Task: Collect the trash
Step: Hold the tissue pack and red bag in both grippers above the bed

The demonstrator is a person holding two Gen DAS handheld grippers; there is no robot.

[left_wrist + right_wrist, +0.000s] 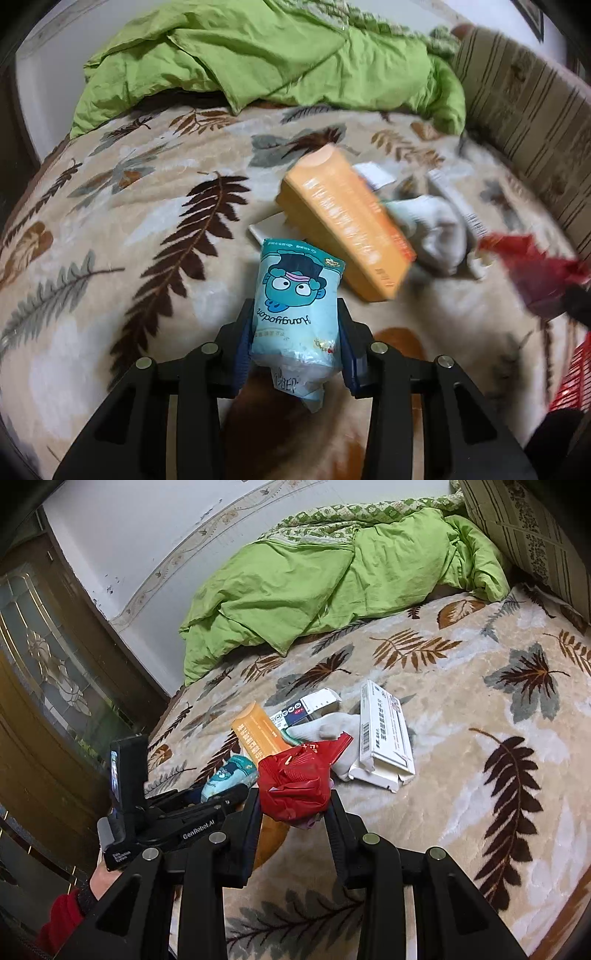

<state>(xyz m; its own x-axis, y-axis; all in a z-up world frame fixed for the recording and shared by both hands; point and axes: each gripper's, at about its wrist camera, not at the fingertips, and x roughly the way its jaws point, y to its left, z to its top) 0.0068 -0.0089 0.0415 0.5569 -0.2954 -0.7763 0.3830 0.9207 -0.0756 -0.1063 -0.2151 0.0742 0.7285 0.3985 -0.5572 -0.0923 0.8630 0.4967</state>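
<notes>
- Left gripper [295, 343]: jaws clamped on a pale blue tissue packet [297, 310], which stands lengthwise between the blue pads. The packet's near end bulges out below the grip. In the right wrist view the same packet sits at the far left of the litter, at the bed's left edge.
- Risk: the packet is soft and the pads press its lower half only; a quick swing could let it slide or crumple out of the grip.
- Orange box [351, 225]: lies tilted just right of the packet and beyond it, leaning over a flat white item. Lifting the packet sideways could nudge the box and scatter the pile.
- Centre: a white sock or glove [340, 731], a small dark-and-white carton [306, 709] and a long white box [384, 734] lie on the leaf-patterned blanket [480, 812], touching or overlapping, not yet collected.
- Right gripper [293, 805]: jaws closed on a crumpled red wrapper [295, 786], held clear above the blanket, near side of the pile.
- Risk: loose wrapper folds hang outside the pads and may snag the neighbouring sock.
- Far right edge of the left wrist view: a red mesh container [572, 376], partly visible; presumably the bin, though this cannot be confirmed.
</notes>
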